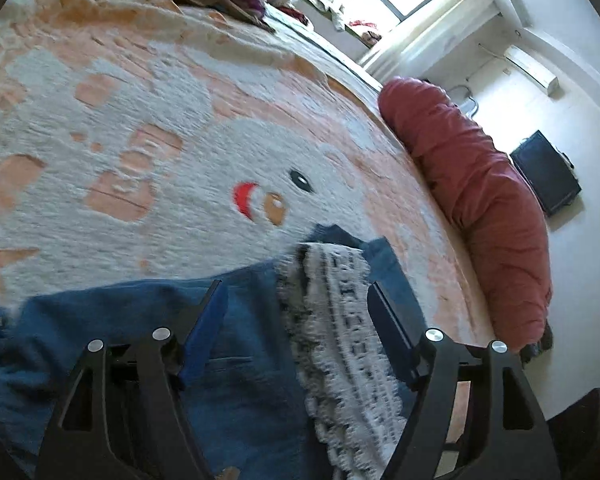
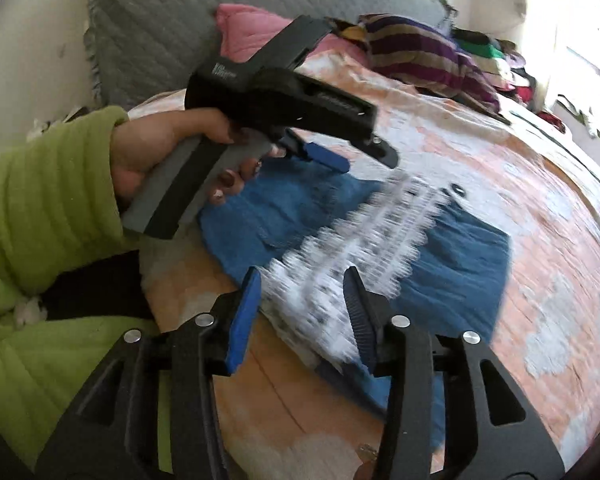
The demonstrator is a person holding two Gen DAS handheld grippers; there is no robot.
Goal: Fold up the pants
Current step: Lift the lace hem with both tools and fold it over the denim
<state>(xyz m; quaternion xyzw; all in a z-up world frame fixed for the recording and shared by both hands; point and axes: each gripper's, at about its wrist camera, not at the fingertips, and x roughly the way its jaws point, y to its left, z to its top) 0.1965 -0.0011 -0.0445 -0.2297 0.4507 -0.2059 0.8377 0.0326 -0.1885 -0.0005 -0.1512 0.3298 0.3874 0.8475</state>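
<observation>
The blue pants [image 1: 236, 360] lie on the bed, with a white and black patterned band [image 1: 340, 328] across them. In the right wrist view the pants [image 2: 452, 264] lie in a compact folded patch with the band [image 2: 360, 240] running diagonally over them. My left gripper [image 1: 296, 296] is open just above the pants, with nothing between its fingers. It also shows in the right wrist view [image 2: 332, 160], held by a hand in a green sleeve above the pants' far left edge. My right gripper [image 2: 300, 280] is open, hovering over the near end of the band.
The bed is covered by an orange and white snowman blanket [image 1: 148, 128]. A red bolster [image 1: 484, 208] lies along its right edge. A grey quilted pillow [image 2: 220, 16], a pink pillow [image 2: 252, 28] and a striped cloth [image 2: 420, 52] lie at the head.
</observation>
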